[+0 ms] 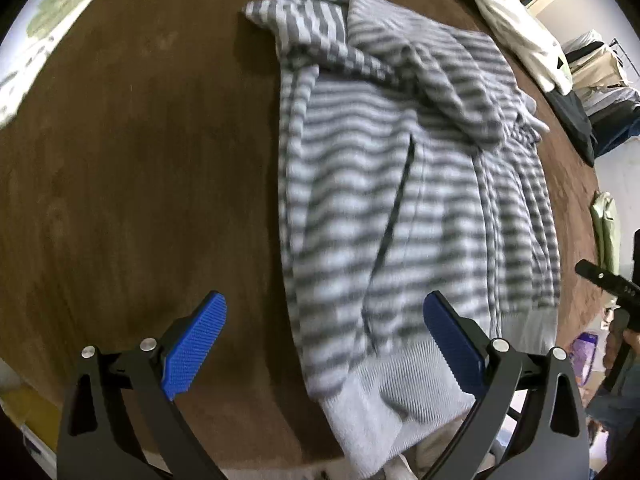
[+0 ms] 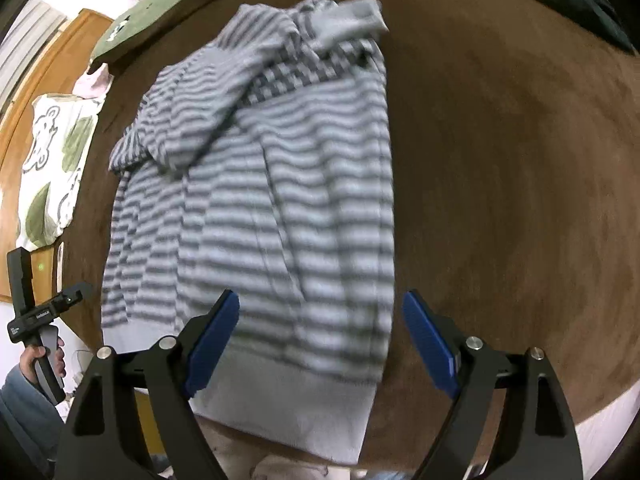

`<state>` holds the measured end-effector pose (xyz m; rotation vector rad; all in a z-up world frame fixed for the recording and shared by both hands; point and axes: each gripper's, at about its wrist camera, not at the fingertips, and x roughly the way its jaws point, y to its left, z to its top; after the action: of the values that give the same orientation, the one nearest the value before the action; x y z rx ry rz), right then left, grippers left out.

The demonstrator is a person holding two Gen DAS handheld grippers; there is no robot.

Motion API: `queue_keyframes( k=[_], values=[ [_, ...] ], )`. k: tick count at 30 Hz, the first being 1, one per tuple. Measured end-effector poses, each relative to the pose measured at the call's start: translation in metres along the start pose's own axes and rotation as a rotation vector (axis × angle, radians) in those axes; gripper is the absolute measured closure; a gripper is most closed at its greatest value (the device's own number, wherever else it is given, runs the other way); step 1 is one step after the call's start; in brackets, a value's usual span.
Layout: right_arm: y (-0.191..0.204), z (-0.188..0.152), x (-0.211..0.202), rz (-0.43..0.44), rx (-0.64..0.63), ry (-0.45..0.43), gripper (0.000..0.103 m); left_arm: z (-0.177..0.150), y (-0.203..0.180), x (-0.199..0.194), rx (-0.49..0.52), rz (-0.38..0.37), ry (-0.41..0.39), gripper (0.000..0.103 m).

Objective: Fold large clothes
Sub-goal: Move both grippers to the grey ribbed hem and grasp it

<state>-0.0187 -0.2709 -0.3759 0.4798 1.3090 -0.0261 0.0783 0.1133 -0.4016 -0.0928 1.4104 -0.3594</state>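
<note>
Hovering with fingers spread and empty, the left gripper (image 1: pixel 324 344) and right gripper (image 2: pixel 320 344) overhang the striped sweater's (image 1: pixel 400 200) hem (image 2: pixel 280 404); a shallow pinch there might lift one layer only, skewing the fold.

Even, soft indoor light is seen in both fisheye views; no glare is recorded. Motion blur is spread over the striped garment (image 1: pixel 400 184), while the blue finger pads (image 2: pixel 430 344) are rendered sharp. Edges are strongly curved and vignetted black.
</note>
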Motion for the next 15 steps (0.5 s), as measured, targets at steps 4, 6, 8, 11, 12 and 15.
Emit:
queue_keyframes(
  k=[4,6,8,11,12,15],
  values=[
    [-0.013,-0.027,0.003,0.010,0.068,0.026,0.020,-0.024,-0.005,0.004,0.001,-0.032,0.039,0.007],
    [-0.019,-0.038,0.006,0.020,0.100,0.037,0.021,-0.036,-0.008,0.007,0.001,-0.054,0.060,0.007],
    [-0.024,-0.047,0.008,0.046,0.134,0.047,0.024,-0.048,-0.010,0.014,-0.005,-0.080,0.088,0.007],
    [-0.025,-0.061,0.014,0.067,0.155,0.067,0.025,-0.061,-0.013,0.022,-0.029,-0.116,0.111,0.007],
    [-0.025,-0.064,0.015,0.068,0.157,0.075,0.025,-0.066,-0.014,0.025,-0.052,-0.136,0.117,0.007],
    [-0.024,-0.077,0.024,0.069,0.160,0.111,0.026,-0.079,-0.013,0.035,-0.119,-0.187,0.137,0.007]
  ],
)
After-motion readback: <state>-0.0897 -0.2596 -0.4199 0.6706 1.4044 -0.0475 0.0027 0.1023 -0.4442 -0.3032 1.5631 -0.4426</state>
